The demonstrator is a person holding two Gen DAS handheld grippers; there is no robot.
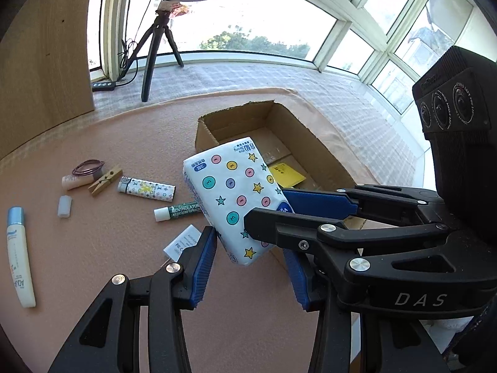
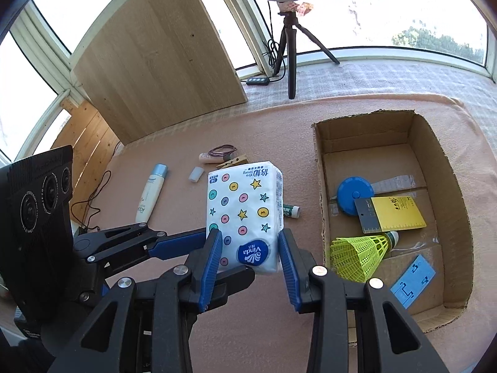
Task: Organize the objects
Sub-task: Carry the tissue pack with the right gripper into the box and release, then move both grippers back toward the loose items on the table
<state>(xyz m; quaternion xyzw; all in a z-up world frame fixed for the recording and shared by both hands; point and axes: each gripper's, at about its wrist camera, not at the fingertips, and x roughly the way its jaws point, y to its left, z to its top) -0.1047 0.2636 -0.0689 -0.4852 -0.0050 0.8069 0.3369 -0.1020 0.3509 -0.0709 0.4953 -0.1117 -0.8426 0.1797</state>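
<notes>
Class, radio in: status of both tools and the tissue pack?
Both tools, left and right, shut on tissue pack. Pack lifted off mat. Cardboard box beside it, way clear.

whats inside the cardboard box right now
In the cardboard box: blue round case, yellow card, green shuttlecock, blue flat piece. The near corner is hidden by the right gripper.

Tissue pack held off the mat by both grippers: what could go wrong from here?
1. The tissue pack is soft, and both the right gripper and left gripper pinch only its lower end; it may sag or slip.
2. The box already holds a shuttlecock and yellow card; the pack may land on them.
</notes>
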